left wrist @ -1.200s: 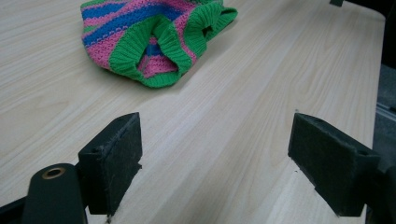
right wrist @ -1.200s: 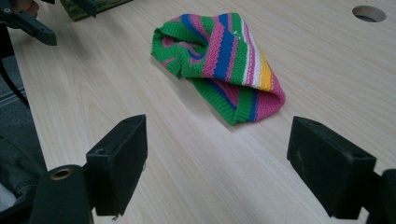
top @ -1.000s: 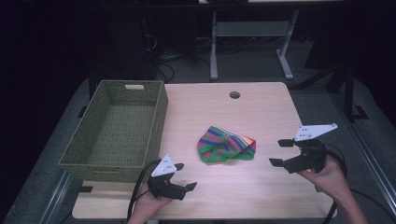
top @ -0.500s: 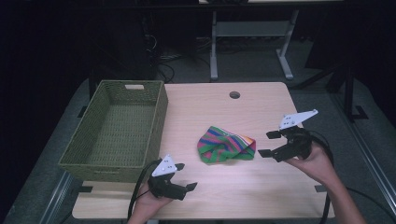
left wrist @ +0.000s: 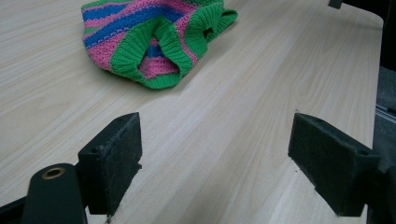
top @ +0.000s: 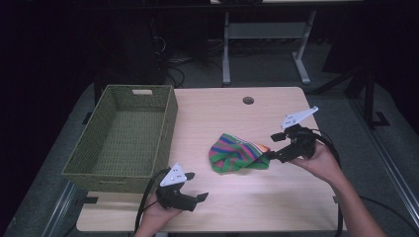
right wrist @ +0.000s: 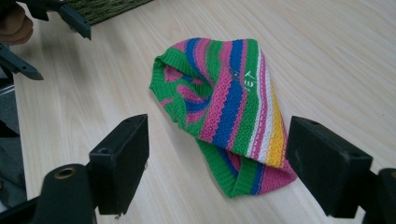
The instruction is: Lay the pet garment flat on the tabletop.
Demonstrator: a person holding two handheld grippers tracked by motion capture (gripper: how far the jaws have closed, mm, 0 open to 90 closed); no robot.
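Note:
A crumpled knitted garment (top: 237, 153) striped in green, pink, blue, white and yellow lies in the middle of the wooden table (top: 217, 108). My right gripper (top: 272, 146) is open at its right edge, jaws pointing left, just short of the cloth. The right gripper view has the garment (right wrist: 224, 107) lying between and beyond my open right gripper (right wrist: 217, 168). My left gripper (top: 197, 190) rests open near the table's front edge, some way short of the garment. Past the open left gripper (left wrist: 215, 163) the cloth (left wrist: 149, 37) lies farther off.
A green woven basket (top: 123, 136) with nothing in it stands on the table's left side. A round cable hole (top: 248, 100) sits near the far edge. Beyond the table are a desk frame (top: 262, 44) and cables on a dark floor.
My right gripper has moved left and slightly away from me, from the table's right edge up to the garment. The left gripper has stayed put.

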